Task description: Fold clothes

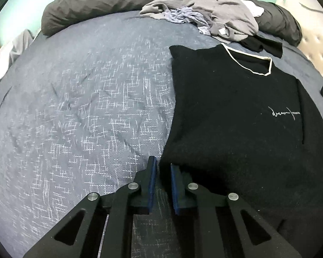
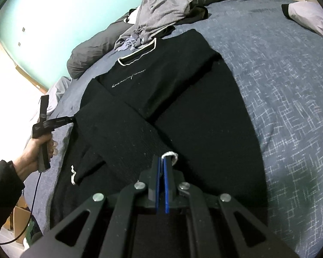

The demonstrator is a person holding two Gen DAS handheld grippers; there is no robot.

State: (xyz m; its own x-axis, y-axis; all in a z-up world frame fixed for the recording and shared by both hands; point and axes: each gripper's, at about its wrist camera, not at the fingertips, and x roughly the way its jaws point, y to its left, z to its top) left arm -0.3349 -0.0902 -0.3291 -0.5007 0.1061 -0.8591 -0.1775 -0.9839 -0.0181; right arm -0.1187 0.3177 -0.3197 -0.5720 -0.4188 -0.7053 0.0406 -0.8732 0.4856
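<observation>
I see black sweater (image 2: 183, 99) flat on blue bedspread (image 1: 75, 107), sleeves crossed. My right gripper (image 2: 162, 161) pinches white-trimmed cuff (image 2: 171, 155). My left gripper (image 1: 162, 167) narrowly parted at sweater's edge, grip unclear.

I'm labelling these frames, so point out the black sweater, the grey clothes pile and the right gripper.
black sweater (image 1: 236, 107): left wrist view, on its chest.
grey clothes pile (image 1: 221, 13): left wrist view, on the top grey garment.
right gripper (image 2: 162, 161): right wrist view, between its fingertips.
</observation>
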